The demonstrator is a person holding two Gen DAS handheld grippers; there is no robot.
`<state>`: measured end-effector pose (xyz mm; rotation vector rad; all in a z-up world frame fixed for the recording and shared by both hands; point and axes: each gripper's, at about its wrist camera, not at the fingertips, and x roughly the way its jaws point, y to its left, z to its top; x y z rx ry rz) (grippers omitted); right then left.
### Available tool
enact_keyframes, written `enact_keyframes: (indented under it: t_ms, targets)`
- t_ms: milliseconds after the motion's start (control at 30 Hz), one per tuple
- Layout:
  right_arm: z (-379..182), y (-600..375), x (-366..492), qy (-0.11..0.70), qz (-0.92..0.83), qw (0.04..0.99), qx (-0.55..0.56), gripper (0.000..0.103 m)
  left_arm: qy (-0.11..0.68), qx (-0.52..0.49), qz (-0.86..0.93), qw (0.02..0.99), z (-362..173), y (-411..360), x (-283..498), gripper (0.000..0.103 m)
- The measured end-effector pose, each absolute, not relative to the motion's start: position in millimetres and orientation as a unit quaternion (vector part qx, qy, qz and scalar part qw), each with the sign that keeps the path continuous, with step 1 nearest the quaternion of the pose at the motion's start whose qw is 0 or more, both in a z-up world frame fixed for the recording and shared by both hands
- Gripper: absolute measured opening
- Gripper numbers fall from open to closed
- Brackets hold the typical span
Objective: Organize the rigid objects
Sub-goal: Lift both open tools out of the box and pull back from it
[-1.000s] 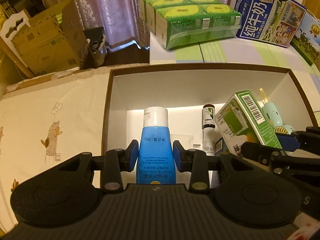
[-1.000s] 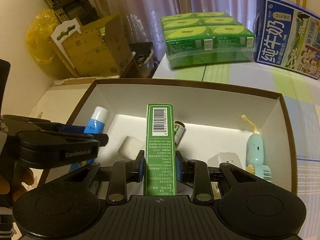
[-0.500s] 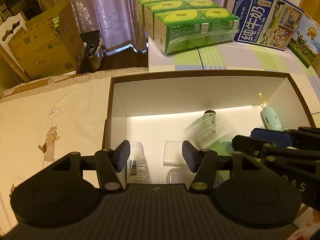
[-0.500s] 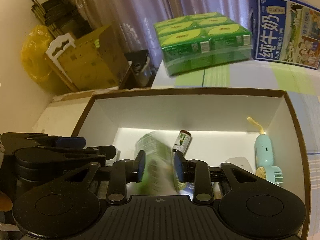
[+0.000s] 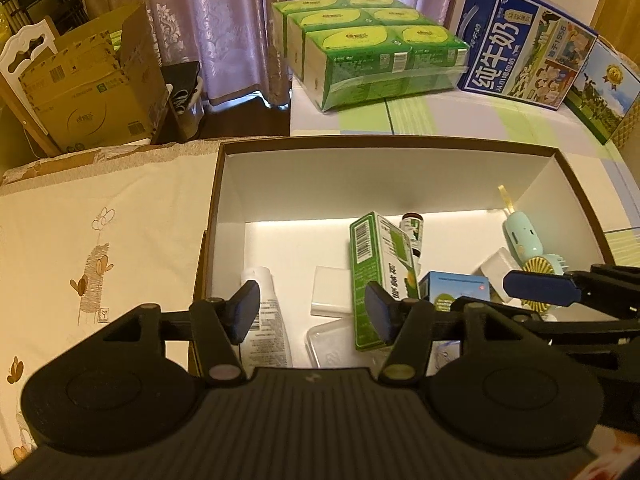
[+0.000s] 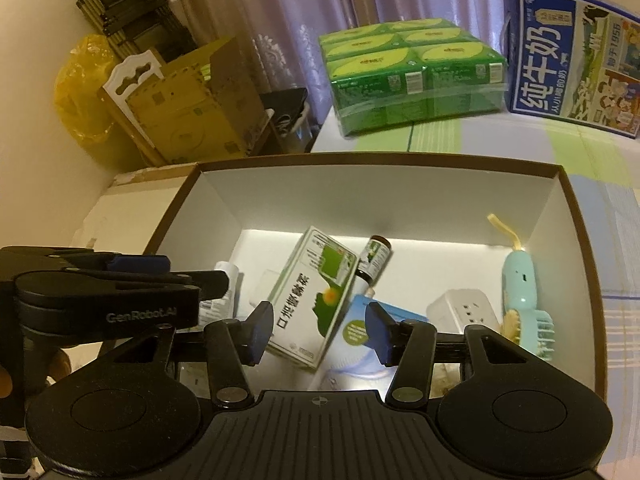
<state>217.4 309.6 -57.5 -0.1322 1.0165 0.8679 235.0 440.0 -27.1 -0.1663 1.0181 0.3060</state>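
A brown-rimmed white storage box (image 5: 224, 184) (image 6: 576, 216) holds the items. A green carton (image 5: 380, 276) (image 6: 312, 300) leans among them, beside a small dark bottle (image 5: 412, 228) (image 6: 374, 258). A white tube (image 5: 266, 320) lies at the box's left, below my left gripper (image 5: 312, 312), which is open and empty. My right gripper (image 6: 320, 328) is open and empty above the green carton and a blue box (image 6: 360, 336) (image 5: 456, 288). A mint hand fan (image 6: 524, 300) (image 5: 528, 248) and a white plug adapter (image 6: 464, 312) lie at the right.
A cream cloth (image 5: 80, 248) covers the table left of the box. Behind the box stand a green tissue pack (image 5: 368, 48) (image 6: 412, 72), a blue milk carton case (image 5: 524, 36) (image 6: 572, 52) and a cardboard box (image 5: 92, 88). A flat white block (image 5: 330, 292) and a clear lid (image 5: 332, 346) lie in the storage box.
My left gripper opened and let the blue-and-white tube drop flat into the box. My right gripper opened and released the green carton, which fell leaning among the items. Both grippers pulled back.
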Motion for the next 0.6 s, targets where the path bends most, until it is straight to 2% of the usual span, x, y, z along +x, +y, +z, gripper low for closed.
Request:
enact_keyframes:
  t_ms: [367,600]
  targets:
    - [-47.1,280.6,209.4,0.465,0.392,0.792,-0.055,0.049,0.466,-0.084,0.147,0.868,-14.6,418.3,213.6,0.055]
    - [-37.3,250.5,197.7,0.455,0.408,0.789,-0.064,0.050,0.434,-0.101,0.164,0.880,2.4,391.3,181.8,0.059]
